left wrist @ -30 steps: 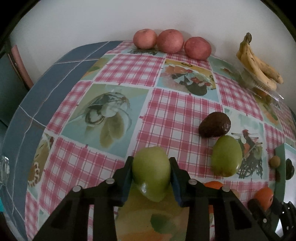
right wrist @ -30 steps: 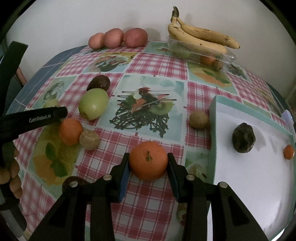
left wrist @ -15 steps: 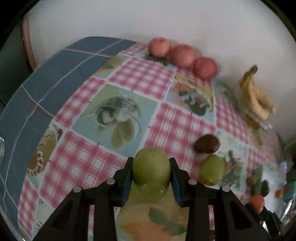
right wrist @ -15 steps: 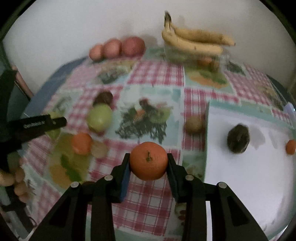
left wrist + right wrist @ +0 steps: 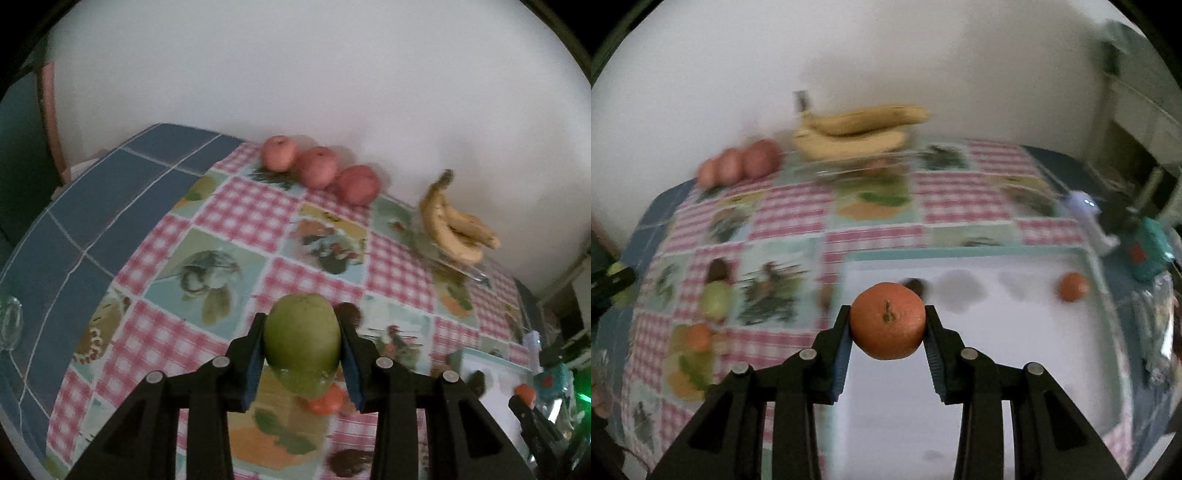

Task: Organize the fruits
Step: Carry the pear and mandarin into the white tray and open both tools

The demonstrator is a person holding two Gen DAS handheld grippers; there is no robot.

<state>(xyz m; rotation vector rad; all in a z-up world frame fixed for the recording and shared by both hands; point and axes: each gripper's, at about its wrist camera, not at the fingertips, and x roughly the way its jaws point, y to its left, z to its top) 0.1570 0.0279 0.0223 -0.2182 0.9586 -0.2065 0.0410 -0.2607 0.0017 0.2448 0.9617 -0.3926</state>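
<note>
**Both hand-held grippers carried fruit above the desk**

The left hand-held gripper (image 5: pixel 302 345) was clamped on a green apple (image 5: pixel 302 332), held clear of the checked cloth on the desk (image 5: pixel 236 206). The right hand-held gripper (image 5: pixel 887 326) gripped an orange (image 5: pixel 887 325) over the near edge of the white tray (image 5: pixel 997 254). On the tray, a small orange (image 5: pixel 1072 287) lay at two o'clock near the right rim, with bare room between. Three red apples (image 5: pixel 319 166) and the bananas (image 5: pixel 454 225) lined the far desk edge at twelve o'clock, against the wall.
</note>
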